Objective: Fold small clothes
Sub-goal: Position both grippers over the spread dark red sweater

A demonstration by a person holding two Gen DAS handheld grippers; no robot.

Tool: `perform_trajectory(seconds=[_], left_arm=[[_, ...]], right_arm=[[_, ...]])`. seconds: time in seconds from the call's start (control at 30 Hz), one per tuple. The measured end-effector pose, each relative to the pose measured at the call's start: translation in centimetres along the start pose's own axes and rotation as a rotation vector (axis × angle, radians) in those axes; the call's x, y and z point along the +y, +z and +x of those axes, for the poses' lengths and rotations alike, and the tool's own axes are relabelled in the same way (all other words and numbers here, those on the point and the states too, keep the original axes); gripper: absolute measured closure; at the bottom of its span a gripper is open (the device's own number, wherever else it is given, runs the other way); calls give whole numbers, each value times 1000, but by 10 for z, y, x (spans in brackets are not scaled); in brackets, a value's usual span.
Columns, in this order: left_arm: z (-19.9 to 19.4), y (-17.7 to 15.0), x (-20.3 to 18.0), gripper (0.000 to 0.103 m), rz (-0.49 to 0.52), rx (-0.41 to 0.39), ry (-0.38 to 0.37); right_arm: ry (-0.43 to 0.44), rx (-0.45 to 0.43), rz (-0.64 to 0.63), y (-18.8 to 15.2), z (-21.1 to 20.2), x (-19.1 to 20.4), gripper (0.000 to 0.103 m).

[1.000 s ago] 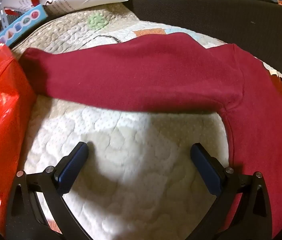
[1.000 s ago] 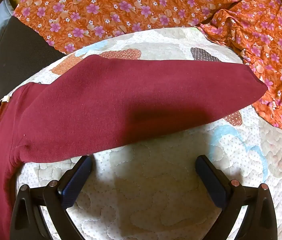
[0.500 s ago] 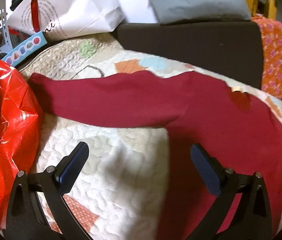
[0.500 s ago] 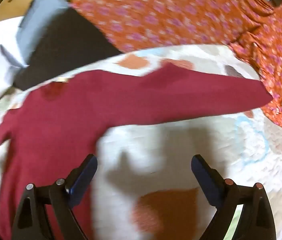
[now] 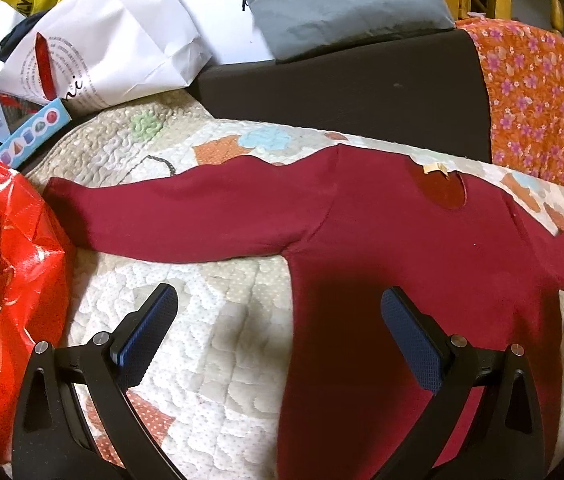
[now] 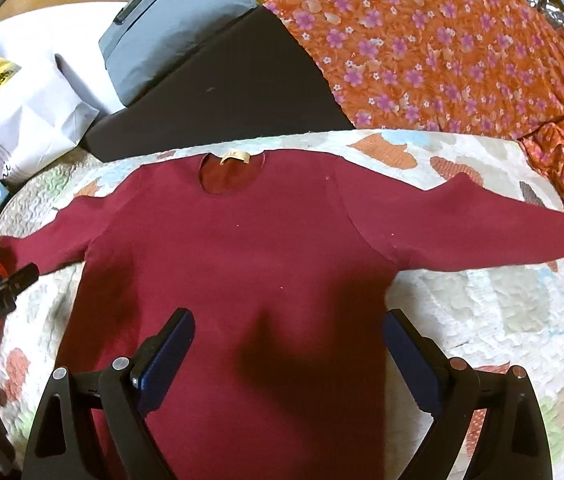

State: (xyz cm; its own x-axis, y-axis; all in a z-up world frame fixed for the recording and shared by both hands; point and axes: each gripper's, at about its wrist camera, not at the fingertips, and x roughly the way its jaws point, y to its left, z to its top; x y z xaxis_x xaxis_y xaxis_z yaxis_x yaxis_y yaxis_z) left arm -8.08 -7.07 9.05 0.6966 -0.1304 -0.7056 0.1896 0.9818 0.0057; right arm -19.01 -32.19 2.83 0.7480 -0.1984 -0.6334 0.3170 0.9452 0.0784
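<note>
Both grippers stand wide open and hold nothing. The left gripper (image 5: 278,328) hangs over the quilt (image 5: 218,320), its right finger above the shirt's side edge. The right gripper (image 6: 288,346) hangs over the shirt's (image 6: 242,264) body. The shirt lies flat, sleeves spread, collar away. Bare quilt shows under each sleeve. A red bag (image 5: 2,280) crowds the left edge; a dark cushion (image 6: 222,92) and orange cloth (image 6: 442,52) lie beyond.

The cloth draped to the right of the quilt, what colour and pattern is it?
The draped cloth is orange with small purple-pink flowers, clearest in the right wrist view.
</note>
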Motion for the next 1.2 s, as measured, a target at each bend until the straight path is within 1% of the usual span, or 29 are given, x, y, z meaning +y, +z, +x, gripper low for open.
perform_trajectory(seconds=[0.17,0.27,0.4,0.73,1.2], left_arm=[[1,0,-4,1,16,5,-13],[1,-1,-9,1,31,9,-34],[3,-2,-14,1,41,17,-37],[9,0,-9,1,8,38,-46],[16,3,-8,1,8,55,-51]], right_arm=[[-8,6,21,3,3,3,8],[-4,10,38,5,5,2,8],[-2,22,47,8,7,3,8],[2,26,24,13,13,14,8],[19,42,7,19,23,32,8]])
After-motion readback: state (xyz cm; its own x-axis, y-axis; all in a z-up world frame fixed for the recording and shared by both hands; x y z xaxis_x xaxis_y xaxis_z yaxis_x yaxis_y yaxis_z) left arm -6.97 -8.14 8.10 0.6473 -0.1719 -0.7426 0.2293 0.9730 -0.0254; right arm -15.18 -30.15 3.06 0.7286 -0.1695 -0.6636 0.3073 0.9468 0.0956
